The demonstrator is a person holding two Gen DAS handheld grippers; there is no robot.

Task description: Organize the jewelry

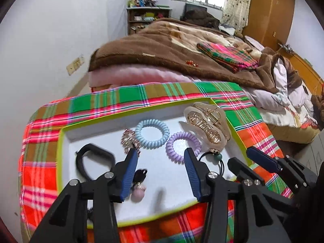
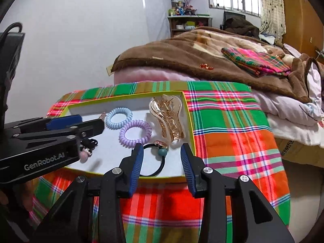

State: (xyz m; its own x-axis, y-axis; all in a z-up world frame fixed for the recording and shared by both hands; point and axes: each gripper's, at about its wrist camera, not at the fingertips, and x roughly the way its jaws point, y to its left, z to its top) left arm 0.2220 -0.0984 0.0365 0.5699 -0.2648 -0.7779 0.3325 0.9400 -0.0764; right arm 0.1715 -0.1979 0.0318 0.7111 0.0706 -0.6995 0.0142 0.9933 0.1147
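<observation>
A shallow white tray with a yellow-green rim [image 1: 60, 141] [image 2: 187, 109] holds hair accessories: a blue coil tie [image 1: 151, 133] [image 2: 119, 117], a purple coil tie [image 1: 183, 143] [image 2: 135, 134], a large gold claw clip [image 1: 206, 125] [image 2: 168, 117], a black elastic with a teal bead [image 1: 217, 158] [image 2: 162, 151], a black band [image 1: 94, 160], a glittery clip [image 1: 129, 139] and a pink-bead tie [image 1: 138, 190] [image 2: 84, 154]. My left gripper [image 1: 160, 158] [image 2: 89, 121] is open and empty over the tray. My right gripper [image 2: 162, 151] [image 1: 251, 156] is open around the teal bead elastic.
The tray sits on a plaid cloth [image 1: 141, 95] [image 2: 232, 131] covering a small table. Behind it is a bed with a brown blanket [image 1: 162, 46] [image 2: 182, 56] and a folded plaid cloth [image 1: 228, 56]. A shelf [image 1: 147, 18] stands by the far wall.
</observation>
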